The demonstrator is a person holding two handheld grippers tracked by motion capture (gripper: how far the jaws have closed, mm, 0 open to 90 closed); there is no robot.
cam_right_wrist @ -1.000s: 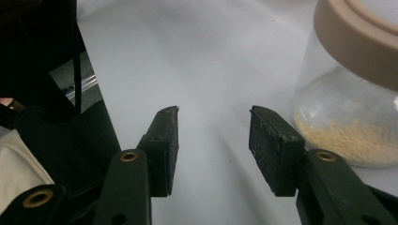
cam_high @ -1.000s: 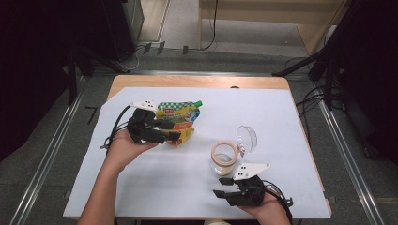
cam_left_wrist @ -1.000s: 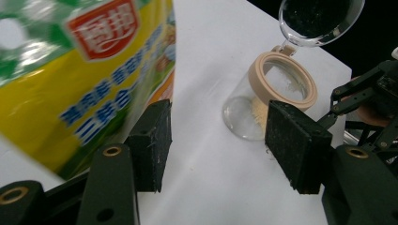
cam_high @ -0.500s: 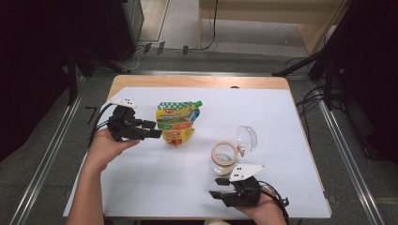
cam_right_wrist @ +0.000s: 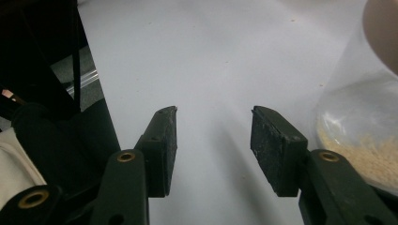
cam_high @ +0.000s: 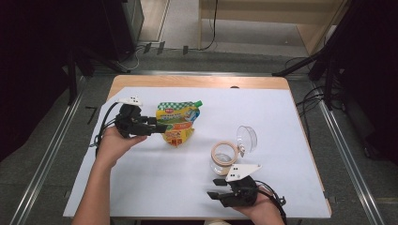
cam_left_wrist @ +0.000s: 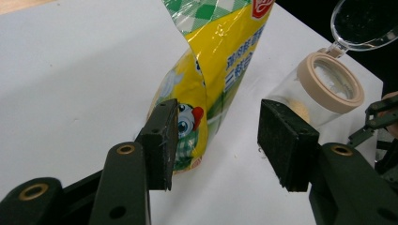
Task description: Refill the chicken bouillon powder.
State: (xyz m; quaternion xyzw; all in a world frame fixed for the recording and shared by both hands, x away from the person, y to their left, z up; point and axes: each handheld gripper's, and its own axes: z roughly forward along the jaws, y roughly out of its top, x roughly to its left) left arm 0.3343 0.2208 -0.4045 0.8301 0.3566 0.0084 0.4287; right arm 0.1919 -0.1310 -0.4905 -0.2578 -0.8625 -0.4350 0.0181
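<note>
Pouch [cam_high: 178, 124]: yellow and green, green cap at its upper right corner, lying on the white sheet [cam_high: 281, 112] left of frame centre in the high view.
Left gripper [cam_high: 162, 127]: at the pouch's left edge, jaws spread and just been closing; in the left gripper view the pouch's [cam_left_wrist: 206, 89] lower end sits between the pads, one pad at its side, contact not certain.
Jar [cam_high: 223, 157]: clear, tan rim, hinged lid [cam_high: 247, 138] swung open, right of the pouch.
Right gripper [cam_high: 217, 188]: lower centre, just below the jar, jaws spread, nothing between them.
</note>
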